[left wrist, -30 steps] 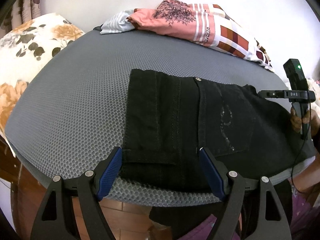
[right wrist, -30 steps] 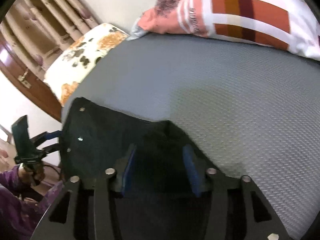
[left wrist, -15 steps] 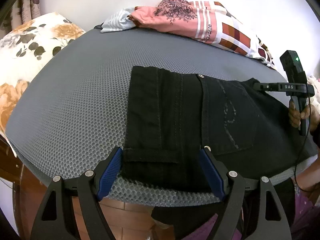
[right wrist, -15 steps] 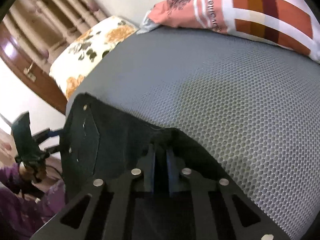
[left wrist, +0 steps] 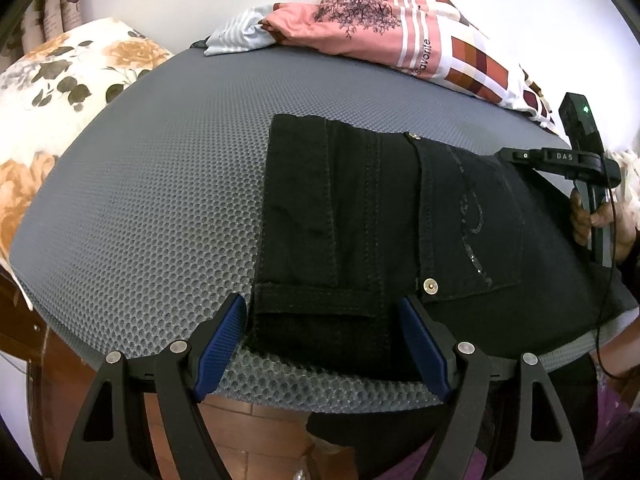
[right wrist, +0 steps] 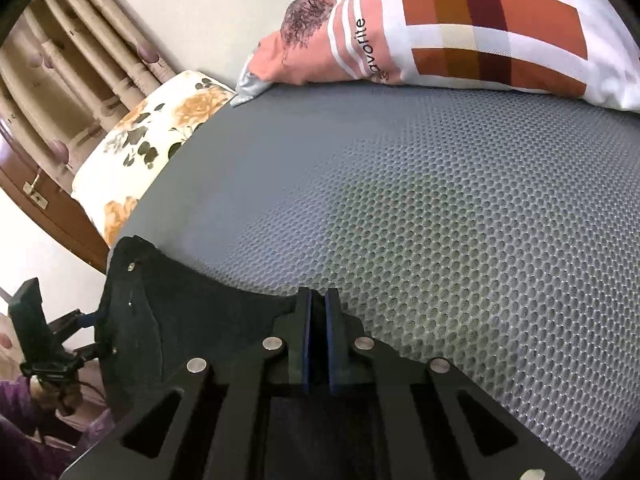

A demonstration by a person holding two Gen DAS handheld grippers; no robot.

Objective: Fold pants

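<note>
Black denim pants [left wrist: 360, 216], already folded down to a compact slab, lie on the grey honeycomb-mesh mattress [left wrist: 160, 200] of the bed, filling the centre and right of the left wrist view and reaching to the near edge at the bottom. The left hand-held gripper [left wrist: 320, 344] sits low in that frame with its blue-padded fingers [left wrist: 218, 344] spread wide, straddling the hemmed edge of the pants at the mattress edge and gripping nothing. Over in the right wrist view, the right hand-held gripper [right wrist: 316, 336] has its blue pads pressed together on a pinch of the black fabric at the lower centre, so it looks clamped on the pants. This is denim: heavy for cloth, fairly stiff in stacked layers, yet limp enough to sag if lifted by one corner, and the mesh should offer some drag rather than a slide. Seams, the hem band and the riveted pocket corner [left wrist: 430, 286] are the thickest, firmest spots, so I'd judge the doubled edge between the left fingers the best bite, taking all layers at once. A pink patterned garment [left wrist: 360, 16] and a floral pillow [left wrist: 60, 92] sit well apart in the upper part of the frame.
</note>
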